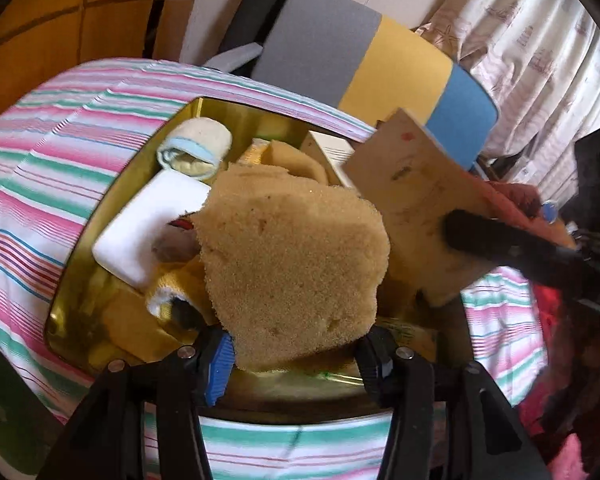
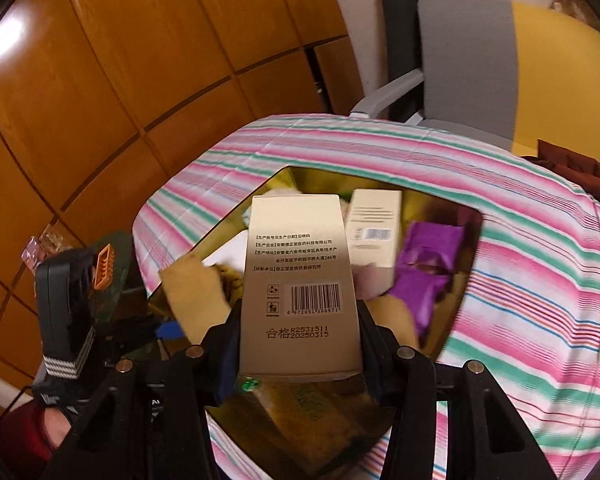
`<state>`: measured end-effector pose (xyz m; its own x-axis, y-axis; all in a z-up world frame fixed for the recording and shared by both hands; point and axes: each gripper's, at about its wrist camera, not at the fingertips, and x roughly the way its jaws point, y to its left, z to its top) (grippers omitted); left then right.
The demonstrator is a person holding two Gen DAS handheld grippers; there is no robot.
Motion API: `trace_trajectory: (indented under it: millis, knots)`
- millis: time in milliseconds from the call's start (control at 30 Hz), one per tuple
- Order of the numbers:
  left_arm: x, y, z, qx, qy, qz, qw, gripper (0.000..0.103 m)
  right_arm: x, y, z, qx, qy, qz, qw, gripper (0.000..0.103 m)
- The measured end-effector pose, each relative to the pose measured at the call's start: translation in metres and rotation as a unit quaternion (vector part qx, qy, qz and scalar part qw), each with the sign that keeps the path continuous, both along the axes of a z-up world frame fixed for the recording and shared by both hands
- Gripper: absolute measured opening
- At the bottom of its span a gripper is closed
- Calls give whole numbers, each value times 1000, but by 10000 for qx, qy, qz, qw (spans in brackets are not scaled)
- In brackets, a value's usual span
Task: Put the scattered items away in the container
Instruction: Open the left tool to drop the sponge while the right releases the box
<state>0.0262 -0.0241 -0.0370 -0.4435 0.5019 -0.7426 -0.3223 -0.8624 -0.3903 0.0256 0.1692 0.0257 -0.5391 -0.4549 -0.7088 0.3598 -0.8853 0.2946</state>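
Two items are not yet in the gold tin [image 1: 100, 248], where a soap bar [image 1: 148, 228] and rolled cloth [image 1: 196, 148] already lie: the left gripper [image 1: 296, 354] clamps a sponge [image 1: 292, 264] and the right gripper [image 2: 300, 332] a carton [image 2: 300, 280], both above it.

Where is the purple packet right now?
In the right wrist view, the purple packet lies inside the gold tin, at its right wall, beside a small beige box.

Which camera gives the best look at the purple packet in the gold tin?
The right wrist view: the purple packet lies in plain sight by the right wall of the gold tin, beside a beige box. In the left wrist view the sponge and a box block that side, so it does not show.
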Motion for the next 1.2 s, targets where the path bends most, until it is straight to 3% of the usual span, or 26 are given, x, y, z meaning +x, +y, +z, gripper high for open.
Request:
trace_trajectory:
  millis: [133,267,300,367,467,533,667,733,967,1100,1200]
  knots:
    - [8,0,1,65,-173,-40,9998,58,-5,-13,-4,15,8,54,10000,50]
    - [19,2,5,-146,-52,-16,9999,61,-11,-20,-9,29,-61,21,10000,53]
    - [20,2,6,-168,-43,-15,9998,61,-12,-20,-10,20,-82,-22,10000,57]
    - [22,-1,8,-173,-17,51,9998,61,-9,-15,-9,-124,-75,-104,9998,77]
    - [23,-9,12,-37,38,196,9998,61,1,-7,-3,-230,65,-233,9994,78]
    - [22,-13,12,42,70,222,9997,61,8,-4,2,-150,177,-250,9994,74]
    - [21,-16,12,202,214,230,9993,59,16,-8,4,41,206,-62,9998,45]
    - [16,-12,9,71,229,211,9995,59,19,-15,-3,122,134,77,9998,41]
    - [-18,8,0,-134,88,218,9996,58,-8,-28,-15,373,229,-159,9989,40]
    - [-9,3,14,-117,122,257,9995,61,-2,-18,-6,-102,152,-104,9998,42]
    - [3,-4,22,-177,210,386,9989,63,13,-14,0,-19,375,-176,9991,43]
